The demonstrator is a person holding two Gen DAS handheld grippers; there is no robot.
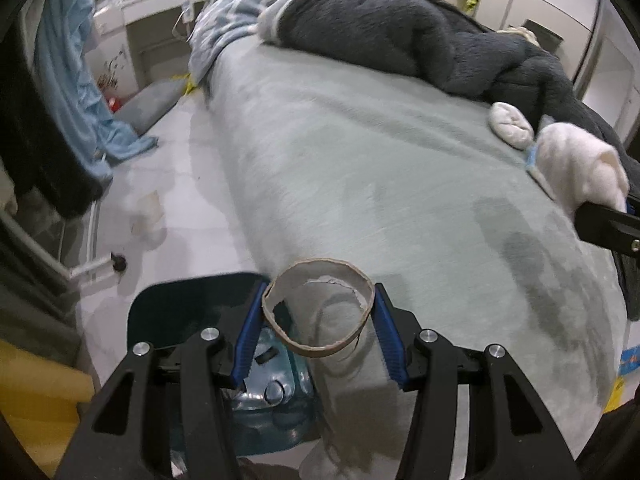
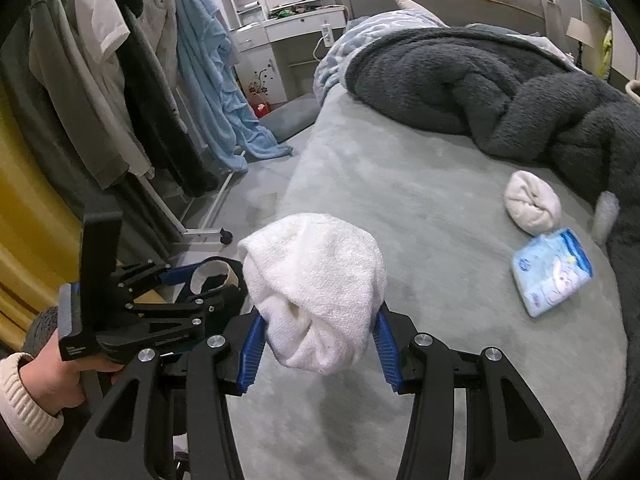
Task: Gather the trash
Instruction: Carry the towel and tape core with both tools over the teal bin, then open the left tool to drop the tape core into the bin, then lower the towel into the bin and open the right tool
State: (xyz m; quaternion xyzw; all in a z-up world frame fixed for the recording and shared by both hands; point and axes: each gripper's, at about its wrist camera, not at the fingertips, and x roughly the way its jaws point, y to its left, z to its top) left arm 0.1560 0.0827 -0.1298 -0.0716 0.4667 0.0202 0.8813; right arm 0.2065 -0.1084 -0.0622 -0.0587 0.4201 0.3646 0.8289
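Note:
In the left wrist view my left gripper [image 1: 320,312] is shut on a brown cardboard tube [image 1: 320,350], squeezed slightly oval, at the near edge of the grey-green bed [image 1: 400,184]. Just below and left of it stands a dark bin [image 1: 188,304] with clear bluish plastic [image 1: 272,392] in it. In the right wrist view my right gripper [image 2: 320,320] is shut on a crumpled white towel wad [image 2: 316,280] above the bed [image 2: 440,240]. The left gripper [image 2: 212,280] with its tube [image 2: 230,276] shows to its left. A second white wad [image 2: 532,202] and a blue tissue pack [image 2: 552,276] lie on the bed.
A dark grey fleece blanket [image 2: 500,92] and a blue patterned quilt [image 1: 240,16] are heaped at the far end of the bed. Clothes hang on a wheeled rack [image 2: 140,100] at the left, above pale floor [image 1: 180,184]. A hand [image 2: 60,372] in a cream cuff holds the left gripper.

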